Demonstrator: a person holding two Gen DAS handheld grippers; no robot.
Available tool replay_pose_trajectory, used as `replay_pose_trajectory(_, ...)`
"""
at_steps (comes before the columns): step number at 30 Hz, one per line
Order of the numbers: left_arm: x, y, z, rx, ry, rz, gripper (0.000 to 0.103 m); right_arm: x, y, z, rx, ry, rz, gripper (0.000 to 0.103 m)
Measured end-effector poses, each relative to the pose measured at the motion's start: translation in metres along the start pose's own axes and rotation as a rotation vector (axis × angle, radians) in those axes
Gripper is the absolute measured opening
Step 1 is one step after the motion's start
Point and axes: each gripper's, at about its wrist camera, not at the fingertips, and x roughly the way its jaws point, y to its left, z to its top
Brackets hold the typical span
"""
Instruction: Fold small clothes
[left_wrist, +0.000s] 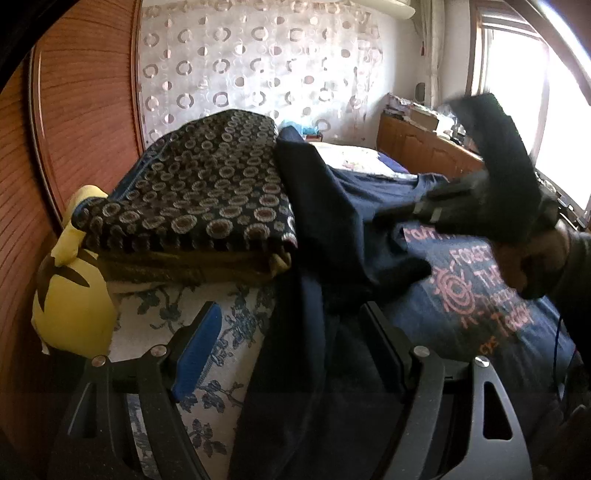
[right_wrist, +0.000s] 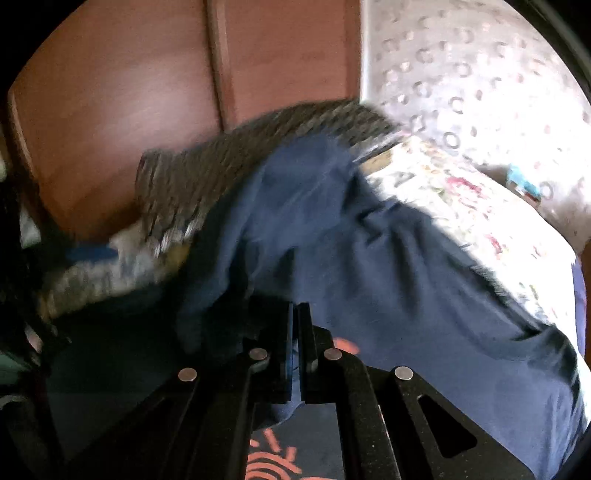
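A navy T-shirt (left_wrist: 369, 206) with pink print (left_wrist: 476, 291) lies spread on the bed, one part draped up against a folded blanket. My left gripper (left_wrist: 290, 310) is open just above it, its blue-padded finger (left_wrist: 199, 350) over the floral sheet and its other finger over dark cloth. My right gripper (left_wrist: 399, 216), blurred and held by a hand (left_wrist: 535, 258), reaches in from the right and pinches a fold of the shirt. In the right wrist view, the right gripper (right_wrist: 297, 308) is shut on the navy T-shirt (right_wrist: 351, 240), with blue fabric showing between its pads.
A folded dark blanket (left_wrist: 199, 192) with a ring pattern sits on the bed's left, a yellow cushion (left_wrist: 70, 306) beside it. A wooden wardrobe (left_wrist: 85, 110) stands close on the left. The floral sheet (left_wrist: 236, 325) covers the bed. A wooden cabinet (left_wrist: 417, 144) and window are at the back right.
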Motion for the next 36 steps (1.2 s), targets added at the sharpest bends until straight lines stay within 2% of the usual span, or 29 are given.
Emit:
replay_pose_trajectory(5,0.005,0.001,-0.002,-0.002,0.017,0.001,0.078,-0.017,-0.039,0.005,0.116,-0.058,-0.072,0.002)
replay_pose_trajectory(11,0.006,0.004,-0.002,-0.009,0.023,-0.001,0.078,-0.024,-0.071,0.0,0.248,-0.079,-0.19,0.002)
replay_pose_trajectory(12,0.006,0.004,-0.002,-0.011,0.025,-0.001,0.078,-0.023,-0.075,0.0,0.258,-0.074,-0.221,0.001)
replay_pose_trajectory(14,0.006,0.005,-0.002,-0.013,0.027,0.002,0.078,-0.018,-0.075,0.0,0.252,-0.059,-0.338,0.001)
replay_pose_trajectory(15,0.007,0.005,-0.002,-0.013,0.028,0.001,0.078,-0.015,-0.075,0.001,0.263,-0.046,-0.35,0.001)
replay_pose_trajectory(19,0.006,0.005,-0.002,-0.011,0.024,0.001,0.078,-0.013,-0.068,-0.001,0.293,-0.056,-0.293,0.006)
replay_pose_trajectory(21,0.006,0.005,-0.002,-0.012,0.024,0.003,0.078,-0.013,-0.057,-0.001,0.279,-0.057,-0.252,0.023)
replay_pose_trajectory(23,0.006,0.005,-0.002,-0.01,0.024,0.002,0.078,-0.013,-0.046,-0.005,0.263,-0.051,-0.208,0.034)
replay_pose_trajectory(26,0.006,0.005,-0.002,-0.011,0.024,0.002,0.078,-0.015,-0.034,-0.012,0.219,-0.044,-0.147,0.035)
replay_pose_trajectory(29,0.006,0.005,-0.002,-0.014,0.026,0.001,0.078,-0.006,-0.016,-0.02,0.132,-0.001,-0.115,0.035)
replay_pose_trajectory(34,0.007,0.006,-0.002,-0.016,0.028,-0.003,0.078,0.008,-0.013,-0.025,0.053,0.071,-0.098,0.035)
replay_pose_trajectory(36,0.006,0.006,-0.003,-0.014,0.027,-0.005,0.078,0.01,-0.018,-0.024,0.039,0.084,-0.129,0.035)
